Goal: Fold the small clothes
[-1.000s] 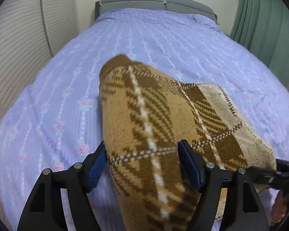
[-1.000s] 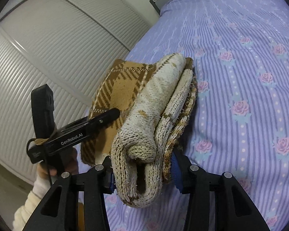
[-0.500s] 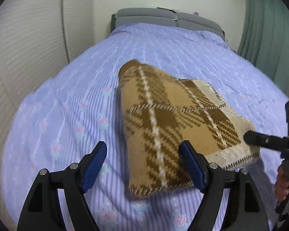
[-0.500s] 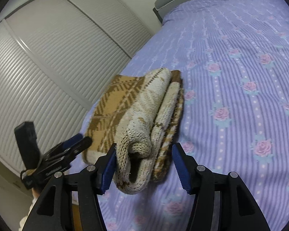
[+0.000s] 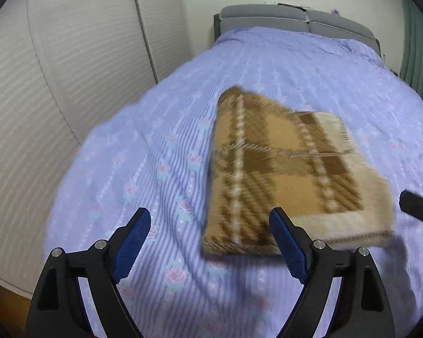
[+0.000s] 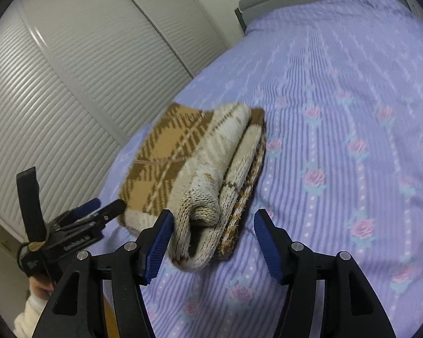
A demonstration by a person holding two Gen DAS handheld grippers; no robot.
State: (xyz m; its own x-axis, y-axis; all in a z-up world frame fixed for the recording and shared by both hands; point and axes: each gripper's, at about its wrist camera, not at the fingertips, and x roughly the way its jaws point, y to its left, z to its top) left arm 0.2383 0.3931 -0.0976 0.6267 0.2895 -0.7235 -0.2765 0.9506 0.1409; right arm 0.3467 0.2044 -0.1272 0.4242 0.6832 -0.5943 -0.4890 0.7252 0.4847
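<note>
The left gripper (image 5: 210,242) was seen with its blue pads (image 5: 132,242) spread wide apart and nothing between them; it hung above the bedspread, near the front corner of the folded garment but not touching it. The right gripper (image 6: 213,246) was likewise spread, its jaws empty, with the rolled end of the garment lying just ahead of the left-hand pad (image 6: 158,249); whether that pad brushed the knit could not be told.

The folded knit garment (image 5: 293,174), brown plaid with a cream band, was found lying flat on the lilac flowered bedspread (image 5: 282,64), near the edge of the bed that faces the slatted wardrobe doors (image 6: 79,64). From the right wrist view several thick layers (image 6: 211,186) were seen stacked, their rolled cream ends loose and bulging at the near side.

The fold was judged to be finished or nearly so, and the risk to lie mainly in disturbance. The bulky knit could spring open if the top roll were nudged by either pad. An open finger could be caught in the loose stitches and a layer dragged off. Since the bundle lay close to the bed's side, it could also be pushed toward the edge by a careless pass.
</note>
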